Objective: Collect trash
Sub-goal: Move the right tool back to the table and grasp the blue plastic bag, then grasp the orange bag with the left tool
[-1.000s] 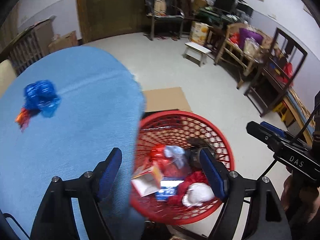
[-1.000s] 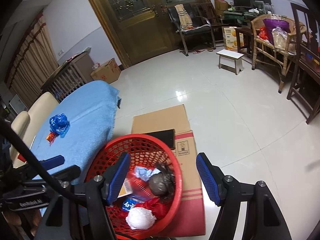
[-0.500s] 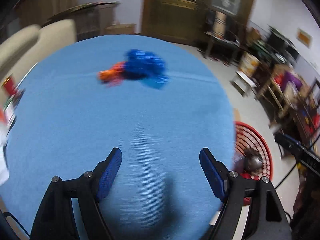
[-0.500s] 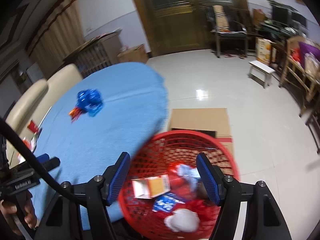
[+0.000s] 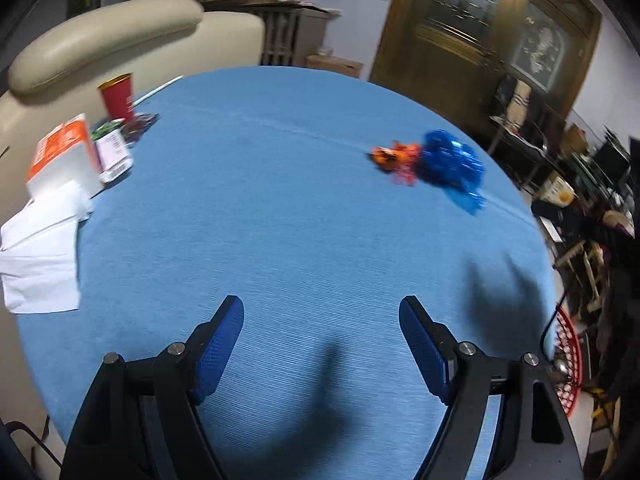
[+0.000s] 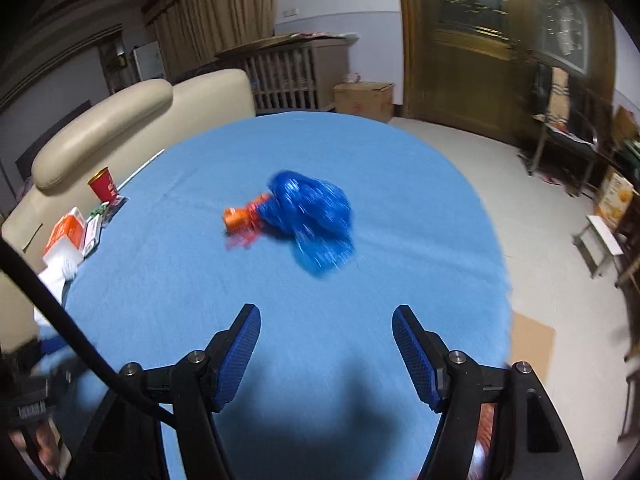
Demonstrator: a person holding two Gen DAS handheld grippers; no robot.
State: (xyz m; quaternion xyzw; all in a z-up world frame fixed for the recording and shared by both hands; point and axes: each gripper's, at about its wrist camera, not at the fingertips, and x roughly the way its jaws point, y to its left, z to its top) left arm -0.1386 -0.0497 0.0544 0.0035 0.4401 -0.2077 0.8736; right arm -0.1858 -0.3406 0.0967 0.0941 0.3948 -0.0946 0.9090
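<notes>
A crumpled blue plastic wrapper (image 6: pixel 312 220) lies on the blue tablecloth (image 6: pixel 400 208) with an orange wrapper (image 6: pixel 240 220) touching its left side. Both also show in the left wrist view, the blue one (image 5: pixel 452 168) far right and the orange one (image 5: pixel 394 158) beside it. My right gripper (image 6: pixel 326 344) is open and empty, just short of the blue wrapper. My left gripper (image 5: pixel 322 344) is open and empty over bare cloth (image 5: pixel 280 220). The red mesh trash basket (image 5: pixel 570 364) peeks out at the table's right edge.
At the table's left stand a red cup (image 5: pixel 118 98), an orange-and-white box (image 5: pixel 64 156), a small carton (image 5: pixel 114 150) and white paper sheets (image 5: pixel 38 256). A cream sofa (image 5: pixel 104 36) backs the table. Chairs and furniture (image 6: pixel 560 128) stand on the floor to the right.
Both grippers have swung from over the red basket to over the table. The blue and orange wrappers now lie ahead of the right gripper. Both grippers stay open.
</notes>
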